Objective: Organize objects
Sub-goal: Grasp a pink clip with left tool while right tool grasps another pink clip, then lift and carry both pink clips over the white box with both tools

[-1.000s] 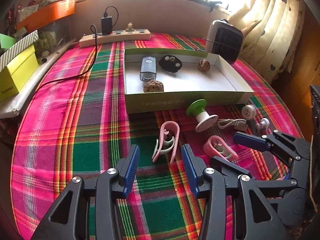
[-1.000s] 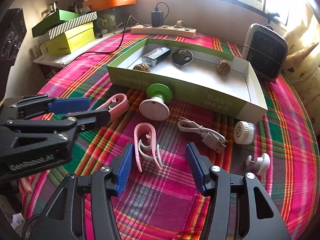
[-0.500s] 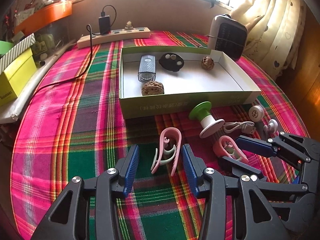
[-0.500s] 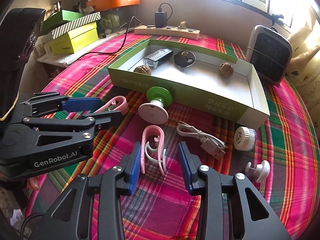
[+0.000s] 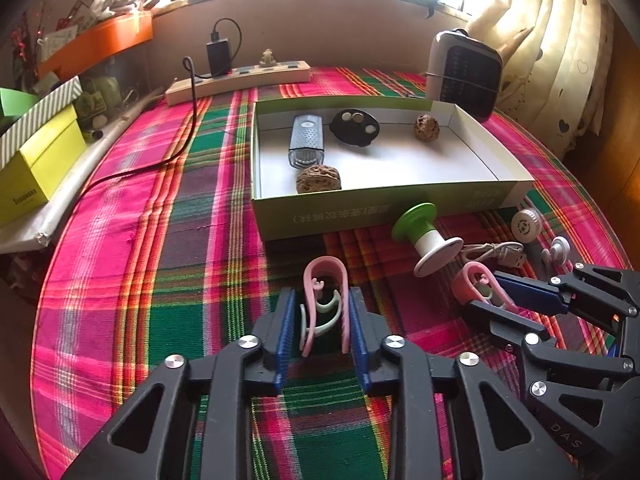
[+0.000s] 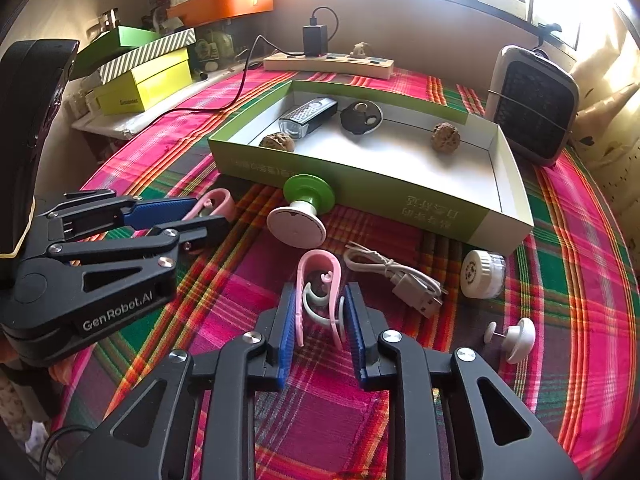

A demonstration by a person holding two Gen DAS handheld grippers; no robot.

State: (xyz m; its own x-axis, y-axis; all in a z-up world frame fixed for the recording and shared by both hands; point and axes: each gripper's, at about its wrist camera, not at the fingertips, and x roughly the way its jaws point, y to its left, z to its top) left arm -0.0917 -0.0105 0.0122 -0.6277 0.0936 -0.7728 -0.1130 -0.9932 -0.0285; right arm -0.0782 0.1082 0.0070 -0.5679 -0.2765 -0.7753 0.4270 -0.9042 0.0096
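Observation:
Two pink clips lie on the plaid cloth in front of a green-walled box (image 5: 384, 210). My left gripper (image 5: 322, 322) has closed its blue pads on one pink clip (image 5: 324, 304). My right gripper (image 6: 320, 318) has closed its pads on the other pink clip (image 6: 320, 284). In the left wrist view the right gripper (image 5: 516, 296) sits at the right around its clip (image 5: 476, 284). In the right wrist view the left gripper (image 6: 172, 216) sits at the left with its clip (image 6: 214, 202). The box (image 6: 492, 216) holds a bike light (image 5: 306, 140), a black disc (image 5: 354, 128) and two walnuts.
A green-and-white spool (image 6: 302, 212), a white USB cable (image 6: 396, 276), a white round cap (image 6: 482, 274) and a white knob (image 6: 516, 336) lie beside the box. A small heater (image 6: 532, 104), a power strip (image 5: 240, 76) and stacked boxes (image 6: 144, 76) stand at the table's far edges.
Both grippers moved forward over their pink clips and narrowed their jaws until the pads touch the clips' sides.

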